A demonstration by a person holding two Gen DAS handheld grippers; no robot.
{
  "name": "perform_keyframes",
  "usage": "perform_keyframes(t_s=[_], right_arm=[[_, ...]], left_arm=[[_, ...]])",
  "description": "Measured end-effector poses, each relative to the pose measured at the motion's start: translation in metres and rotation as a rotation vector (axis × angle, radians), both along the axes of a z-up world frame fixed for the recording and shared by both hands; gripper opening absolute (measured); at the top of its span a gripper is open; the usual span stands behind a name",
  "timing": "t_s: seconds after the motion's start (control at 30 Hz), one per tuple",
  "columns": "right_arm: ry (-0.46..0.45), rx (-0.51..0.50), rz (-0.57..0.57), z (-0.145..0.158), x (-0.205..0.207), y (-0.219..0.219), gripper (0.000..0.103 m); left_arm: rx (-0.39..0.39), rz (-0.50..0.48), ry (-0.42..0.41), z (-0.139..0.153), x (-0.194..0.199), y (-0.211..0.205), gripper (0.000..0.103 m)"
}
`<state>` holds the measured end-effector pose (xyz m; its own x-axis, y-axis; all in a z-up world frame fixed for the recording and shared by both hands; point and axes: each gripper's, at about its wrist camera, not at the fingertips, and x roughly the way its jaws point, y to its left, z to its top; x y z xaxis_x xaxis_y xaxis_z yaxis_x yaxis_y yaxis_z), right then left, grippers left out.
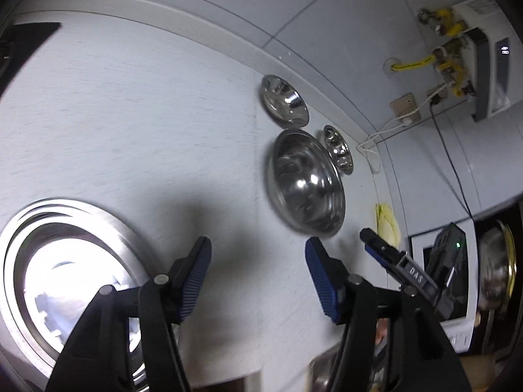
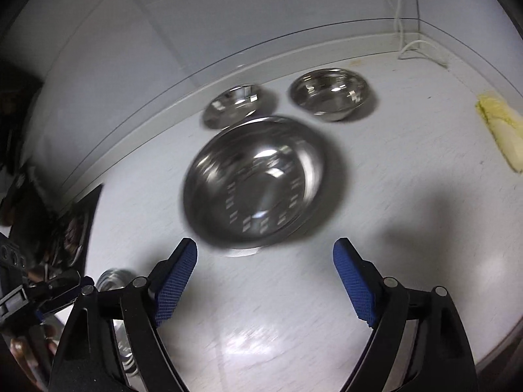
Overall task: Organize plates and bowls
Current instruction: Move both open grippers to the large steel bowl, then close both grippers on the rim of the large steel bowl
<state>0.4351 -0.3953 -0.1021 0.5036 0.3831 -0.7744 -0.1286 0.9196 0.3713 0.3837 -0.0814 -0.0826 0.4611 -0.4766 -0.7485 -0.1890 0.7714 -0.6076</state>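
Steel shone all over your white table [image 2: 294,310]. On the far left, in the left wrist view, a big flat plate [image 1: 65,261] lay on the table, just beside your left gripper [image 1: 258,274]. Its blue fingers [image 1: 196,277] were spread wide apart and held nothing. Further along, you had a big bowl [image 2: 255,179] sitting near the middle of the table, right in front of your right gripper [image 2: 264,281]. Those fingers [image 2: 354,287] were wide open too, with nothing between them, and they did not touch the bowl. Behind the big bowl, by the wall, stood a shallow little dish [image 2: 237,103] on the left and a small bowl [image 2: 330,94] on the right. Both looked blurry. Far to the right lay a yellow cloth [image 2: 500,130], well apart from the bowls.
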Motion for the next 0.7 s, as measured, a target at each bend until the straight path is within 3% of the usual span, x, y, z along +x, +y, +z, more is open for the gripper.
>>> perform_keyframes(t_s=[0.17,0.4,0.53,0.7], right_arm=[[0.042,-0.035,-0.009,-0.013,0.041,-0.011,0.082],[0.095,-0.079,-0.024,-0.040,0.079,-0.012,0.082],[0.115,-0.098,-0.026,-0.050,0.094,-0.011,0.081],[0.150,-0.101,-0.019,-0.062,0.104,-0.007,0.062]], left_arm=[[0.046,0.027,0.062,-0.029,0.054,-0.036,0.058],[0.135,0.039,0.094,-0.054,0.107,-0.052,0.058],[0.132,0.047,0.121,-0.068,0.127,-0.058,0.058],[0.093,0.032,0.161,-0.088,0.138,-0.059,0.056]])
